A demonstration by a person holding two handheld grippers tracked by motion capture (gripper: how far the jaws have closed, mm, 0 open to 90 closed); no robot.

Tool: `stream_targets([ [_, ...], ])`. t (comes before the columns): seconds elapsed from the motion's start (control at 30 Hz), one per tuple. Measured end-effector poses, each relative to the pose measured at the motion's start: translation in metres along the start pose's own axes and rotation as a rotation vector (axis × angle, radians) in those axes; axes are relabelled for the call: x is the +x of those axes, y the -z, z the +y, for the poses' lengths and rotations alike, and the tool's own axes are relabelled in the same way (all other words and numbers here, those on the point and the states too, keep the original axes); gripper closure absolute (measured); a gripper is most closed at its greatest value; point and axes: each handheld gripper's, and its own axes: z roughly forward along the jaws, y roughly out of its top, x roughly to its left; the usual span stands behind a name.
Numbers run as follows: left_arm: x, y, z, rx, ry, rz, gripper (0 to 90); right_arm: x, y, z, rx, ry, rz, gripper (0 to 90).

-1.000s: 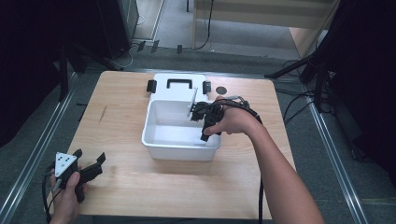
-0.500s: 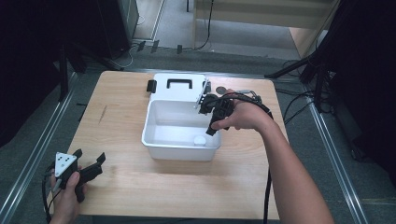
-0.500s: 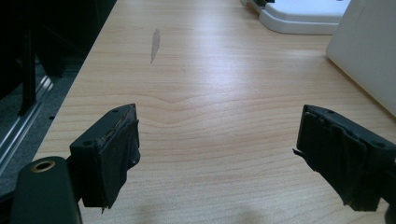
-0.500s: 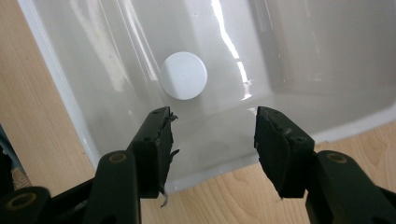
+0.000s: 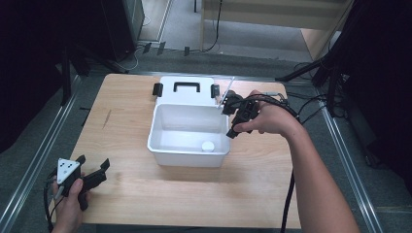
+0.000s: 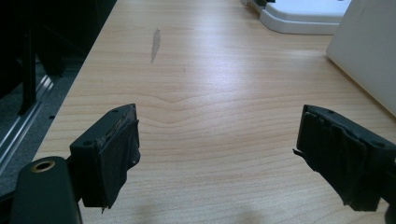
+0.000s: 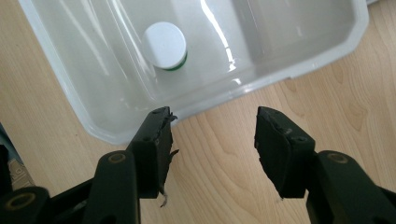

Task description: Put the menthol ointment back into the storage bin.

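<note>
Pale wooden table [image 5: 126, 194] carries a white bin [image 5: 165, 145]. From above, a small white-capped container [image 5: 208, 146] stands inside it near the front wall; the right gripper view reveals its green band. The right gripper [image 5: 232, 132] hangs over the bin's right rim, jaws narrowly parted and empty. The left gripper [image 5: 92, 171], well apart at the bin's front left, gapes wide.

From my remote station, the high view looks forward and down from above the near edge of the table [image 5: 145, 194], taking in its whole top. The left gripper view sits low and close over the near left corner, facing along the boards toward the far edge. The right gripper view looks steeply down, close above the white bin [image 7: 299, 65] near the table's middle. All three views share that bin [image 5: 160, 155] [image 6: 364, 60].
</note>
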Motion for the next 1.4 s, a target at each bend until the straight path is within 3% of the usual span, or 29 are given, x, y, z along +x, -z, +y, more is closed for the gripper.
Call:
stream_targets([
  [0.53, 0.000, 0.000, 0.000, -0.001, 0.000, 0.002, 13.8, -0.010, -0.001, -0.033, -0.003, -0.058, -0.001, 46.3],
  [0.93, 0.000, 0.000, 0.000, 0.002, -0.003, 0.003, 13.8, -0.017, -0.016, -0.069, -0.035, -0.137, 0.011, 43.3],
  [1.23, -0.001, 0.000, 0.000, 0.001, -0.003, 0.007, 13.8, -0.017, -0.038, -0.106, -0.121, -0.227, 0.021, 40.1],
  [1.4, -0.001, 0.000, 0.000, 0.000, -0.005, 0.008, 13.8, -0.014, -0.047, -0.124, -0.195, -0.251, -0.014, 37.5],
])
